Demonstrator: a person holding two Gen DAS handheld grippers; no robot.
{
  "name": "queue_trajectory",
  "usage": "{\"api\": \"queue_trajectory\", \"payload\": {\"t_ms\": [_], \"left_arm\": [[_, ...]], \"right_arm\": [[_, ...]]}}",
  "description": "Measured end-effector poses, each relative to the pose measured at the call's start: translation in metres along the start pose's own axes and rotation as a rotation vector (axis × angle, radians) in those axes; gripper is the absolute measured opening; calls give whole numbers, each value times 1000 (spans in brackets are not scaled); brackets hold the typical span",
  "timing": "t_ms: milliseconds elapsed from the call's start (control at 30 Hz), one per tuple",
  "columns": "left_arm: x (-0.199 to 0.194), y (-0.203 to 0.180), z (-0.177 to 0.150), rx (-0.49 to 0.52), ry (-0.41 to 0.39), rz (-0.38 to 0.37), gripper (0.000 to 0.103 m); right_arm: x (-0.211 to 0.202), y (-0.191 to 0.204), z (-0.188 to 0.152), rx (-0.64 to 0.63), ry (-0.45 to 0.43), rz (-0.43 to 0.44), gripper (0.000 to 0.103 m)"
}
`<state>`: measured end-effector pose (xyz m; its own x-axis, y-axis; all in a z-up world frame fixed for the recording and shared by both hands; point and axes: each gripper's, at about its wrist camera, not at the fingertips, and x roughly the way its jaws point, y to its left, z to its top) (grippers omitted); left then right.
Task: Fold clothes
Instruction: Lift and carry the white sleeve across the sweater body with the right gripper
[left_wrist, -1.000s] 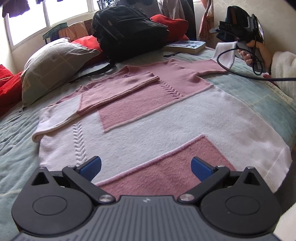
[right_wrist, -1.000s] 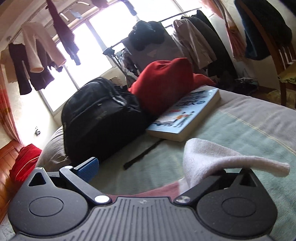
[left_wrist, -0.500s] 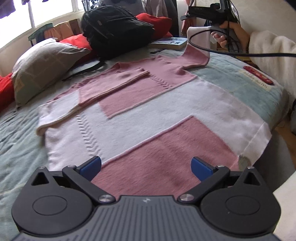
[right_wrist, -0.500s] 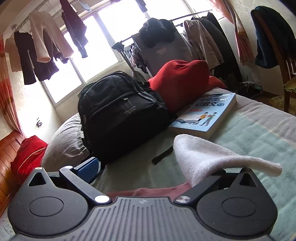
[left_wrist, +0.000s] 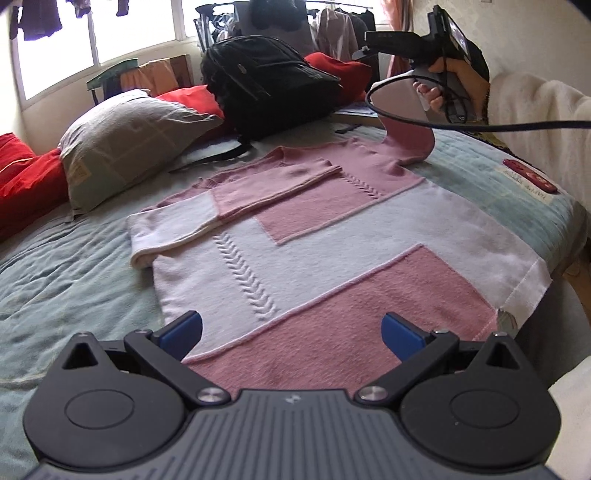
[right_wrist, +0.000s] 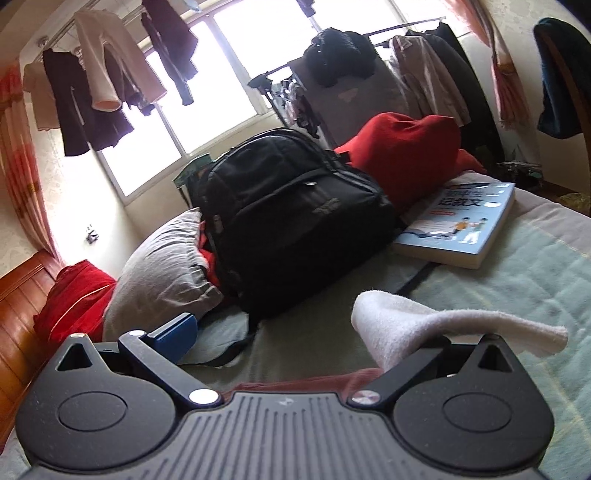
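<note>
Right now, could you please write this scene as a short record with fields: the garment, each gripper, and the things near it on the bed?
garment: pink and white sweater, spread flat on the bed
folded part: one sleeve already laid across the chest
lifted part: other sleeve, raised off the bed, its white cuff draped over one finger
left gripper: open, low over the hem, holding nothing
right gripper: jaws look apart; grip on the sleeve unclear
nearby: black backpack, book, grey pillow
</note>
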<state>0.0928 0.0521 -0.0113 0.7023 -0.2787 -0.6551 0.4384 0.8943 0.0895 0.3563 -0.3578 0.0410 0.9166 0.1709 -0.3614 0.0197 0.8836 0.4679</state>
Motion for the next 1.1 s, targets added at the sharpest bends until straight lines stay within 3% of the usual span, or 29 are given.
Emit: {"api": "queue_trajectory", "payload": {"t_ms": [467, 1100], "left_arm": [[-13, 15, -16, -38, 9, 18, 102], [-17, 17, -24, -48, 46, 49, 102]], "right_arm": [[32, 83, -29, -92, 37, 41, 103], [78, 159, -89, -135, 97, 144, 103]]}}
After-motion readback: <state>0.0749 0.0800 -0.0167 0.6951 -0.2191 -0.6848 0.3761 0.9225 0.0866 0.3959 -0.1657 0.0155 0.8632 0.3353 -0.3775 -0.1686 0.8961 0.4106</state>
